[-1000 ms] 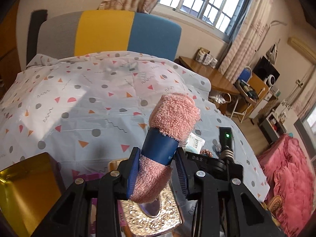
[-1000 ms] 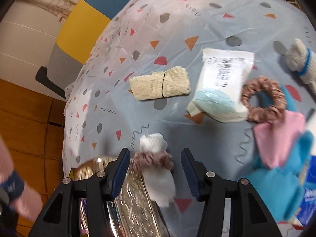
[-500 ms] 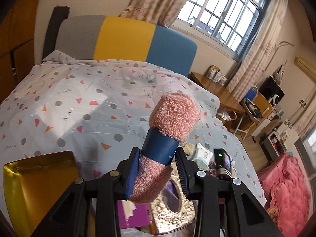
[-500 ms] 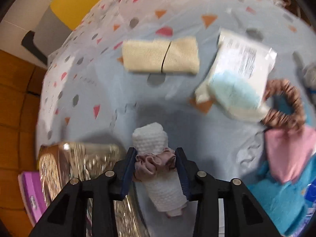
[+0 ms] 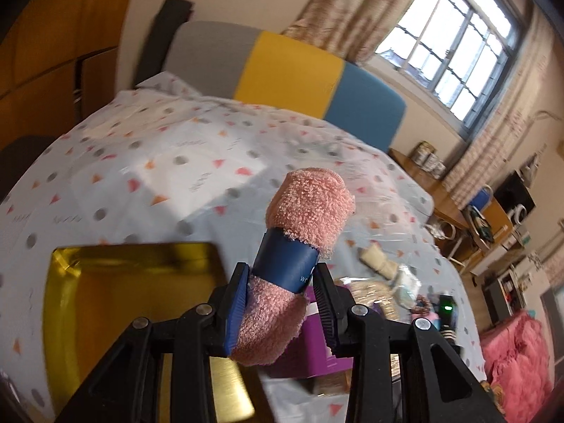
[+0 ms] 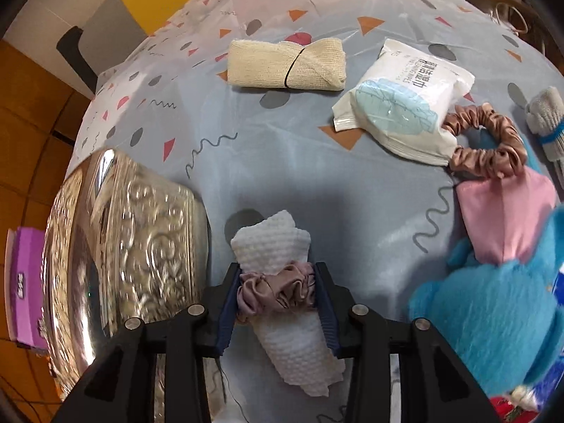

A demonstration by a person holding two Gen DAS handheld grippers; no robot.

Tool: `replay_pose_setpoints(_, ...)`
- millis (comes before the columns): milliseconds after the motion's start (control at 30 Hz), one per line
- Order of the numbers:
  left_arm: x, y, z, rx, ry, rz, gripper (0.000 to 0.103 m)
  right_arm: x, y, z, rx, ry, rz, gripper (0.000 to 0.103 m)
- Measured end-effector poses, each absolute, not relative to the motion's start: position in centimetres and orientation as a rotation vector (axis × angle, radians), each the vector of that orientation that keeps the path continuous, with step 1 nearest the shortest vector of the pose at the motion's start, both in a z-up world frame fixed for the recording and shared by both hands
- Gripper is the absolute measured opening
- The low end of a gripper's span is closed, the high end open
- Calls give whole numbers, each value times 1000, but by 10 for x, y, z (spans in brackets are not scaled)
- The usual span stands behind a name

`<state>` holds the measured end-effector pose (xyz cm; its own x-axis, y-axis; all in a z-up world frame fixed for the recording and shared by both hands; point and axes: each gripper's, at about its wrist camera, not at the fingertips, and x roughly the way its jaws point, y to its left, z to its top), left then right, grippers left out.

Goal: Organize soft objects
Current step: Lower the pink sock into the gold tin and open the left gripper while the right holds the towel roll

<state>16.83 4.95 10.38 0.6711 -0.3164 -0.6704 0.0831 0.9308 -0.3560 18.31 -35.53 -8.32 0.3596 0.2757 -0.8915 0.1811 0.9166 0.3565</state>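
Bedroom surface: bed under patterned sheet, soft items scattered for sorting.
Left claw: clamps pink fuzzy roll near its blue band, lifted beside gold tray, probably its destination.
Right claw: grips white towel roll at its scrunchie, resting on bed.

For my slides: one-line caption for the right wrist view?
Right gripper clamps a white rolled cloth at its scrunchie, beside an embossed tin.
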Motion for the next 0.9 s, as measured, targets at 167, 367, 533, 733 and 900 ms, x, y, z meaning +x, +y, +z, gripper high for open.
replay_pose_setpoints(167,160,95,72,-340,846,-121,38,174,-352,-83,415,1174,66,41)
replay_pose_setpoints(367,157,143,36,-404,897,-7,38,174,-348,-82,402,1166,39,40)
replay_pose_setpoints(533,150,169,16,-394,916,88,39,174,-346,-81,391,1156,32,40)
replay_pose_setpoints(733,129,181,6,-332,878,178,40,170,-346,-81,396,1143,25,40)
replay_pose_setpoints(900,102,175,14,-291,809,201,59,168,-347,-81,404,1132,19,40)
